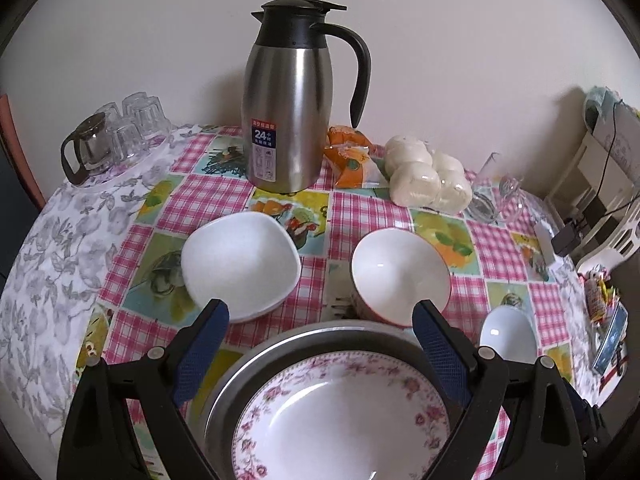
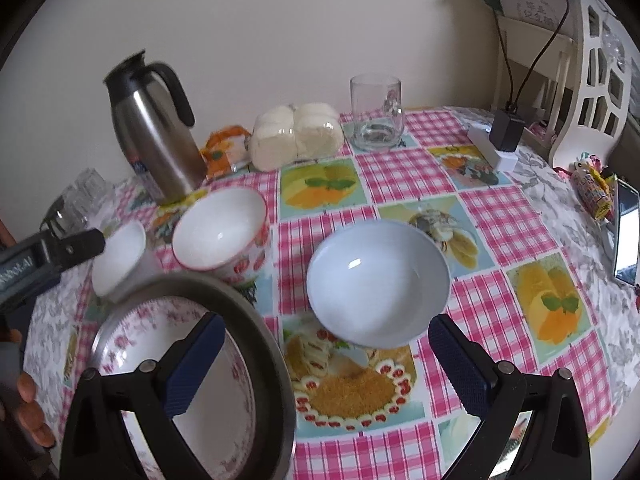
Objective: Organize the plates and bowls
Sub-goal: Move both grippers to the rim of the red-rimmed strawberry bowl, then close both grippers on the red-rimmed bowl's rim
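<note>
A: Hovering over the table (image 1: 132, 236), the left gripper (image 1: 322, 318) has its fingers (image 1: 202, 354) spread wide with nothing between the pads; right below it sits the floral plate (image 1: 340, 412), nested inside a grey metal pan (image 1: 240, 364).

B: And beyond those fingers? I make out a squarish white bowl (image 1: 240, 264) to the left and a red-rimmed round bowl (image 1: 400, 276) to the right; both stand apart from the pan, on the pink checked cloth.

A: Correct; a steel thermos jug (image 1: 290, 120) stands behind them near the wall, a bag of white buns (image 1: 426, 180) beside it.

B: Over to the right gripper (image 2: 326, 344); its fingers (image 2: 460, 368) are wide too, holding nothing; a pale blue bowl (image 2: 378, 284) sits on the table just ahead of them, roughly centred in the gap but untouched.

A: The pan with the floral plate lies under its left finger in this view; the red-rimmed bowl, strawberry pattern on its side, stands further back; an empty glass mug (image 2: 376, 112) is well beyond, near the buns.

B: A hand (image 2: 30, 408) shows at the left edge.
</note>
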Available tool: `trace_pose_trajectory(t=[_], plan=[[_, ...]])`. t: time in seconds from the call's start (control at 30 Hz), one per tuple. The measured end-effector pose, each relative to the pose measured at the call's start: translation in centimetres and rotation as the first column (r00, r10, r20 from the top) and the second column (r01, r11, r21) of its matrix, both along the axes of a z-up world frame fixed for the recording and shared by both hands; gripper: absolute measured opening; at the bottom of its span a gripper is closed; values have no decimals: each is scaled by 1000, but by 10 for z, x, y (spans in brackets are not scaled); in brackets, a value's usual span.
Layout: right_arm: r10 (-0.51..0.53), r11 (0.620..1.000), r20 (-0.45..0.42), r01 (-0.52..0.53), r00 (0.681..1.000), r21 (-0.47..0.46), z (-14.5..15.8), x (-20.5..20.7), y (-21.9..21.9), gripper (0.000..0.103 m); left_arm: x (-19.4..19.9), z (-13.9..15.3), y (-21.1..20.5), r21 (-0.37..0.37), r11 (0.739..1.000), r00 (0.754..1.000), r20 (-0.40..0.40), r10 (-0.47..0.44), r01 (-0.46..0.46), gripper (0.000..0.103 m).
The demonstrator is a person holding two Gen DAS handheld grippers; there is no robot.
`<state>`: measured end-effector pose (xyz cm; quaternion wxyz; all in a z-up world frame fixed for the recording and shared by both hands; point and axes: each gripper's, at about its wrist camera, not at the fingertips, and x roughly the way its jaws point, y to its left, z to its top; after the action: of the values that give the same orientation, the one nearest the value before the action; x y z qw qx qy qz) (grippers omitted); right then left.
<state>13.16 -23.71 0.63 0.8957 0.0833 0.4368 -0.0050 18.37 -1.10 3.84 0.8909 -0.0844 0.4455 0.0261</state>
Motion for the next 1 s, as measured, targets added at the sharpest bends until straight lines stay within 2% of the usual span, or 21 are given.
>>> trace_pose_trajectory(t=[0.23, 0.33, 0.57, 0.6, 0.67, 0.77, 0.83, 0.9, 1.0], plan=[[-25, 1000, 54, 24, 998, 21, 11, 20, 3, 103, 16, -6, -2, -26, 1000, 1000, -10, -6, 6, 92], [-20, 1000, 65, 18, 998, 23, 14, 28, 6, 102, 23, -7, -6, -21, 1000, 1000, -13, -20, 20, 82], [-3, 1000, 76, 3, 997, 5, 21, 57, 10, 94, 47, -18, -12, -11, 999, 998, -49, -39, 39, 82], [-3, 1000, 74, 3, 997, 0, 21, 63, 10, 92, 53, -22, -14, -12, 999, 997, -65, -36, 36, 80], [-13, 1000, 65, 13, 998, -1, 21, 75, 10, 87, 61, -26, -18, -19, 999, 995, -87, -39, 37, 70], [-15, 1000, 51, 13, 999, 26, 16, 88, 9, 81, 76, -37, -28, -28, 998, 991, -124, -57, 54, 67], [-7, 1000, 36, 6, 999, 26, 9, 94, 13, 79, 79, -43, -31, -32, 998, 989, -135, -61, 57, 57], [5, 1000, 16, -6, 1000, 17, 1, 100, 17, 70, 82, -51, -33, -47, 996, 986, -148, -76, 69, 53], [26, 1000, -17, -25, 1000, 13, -11, 107, 23, 62, 84, -63, -33, -65, 995, 982, -167, -88, 78, 46]])
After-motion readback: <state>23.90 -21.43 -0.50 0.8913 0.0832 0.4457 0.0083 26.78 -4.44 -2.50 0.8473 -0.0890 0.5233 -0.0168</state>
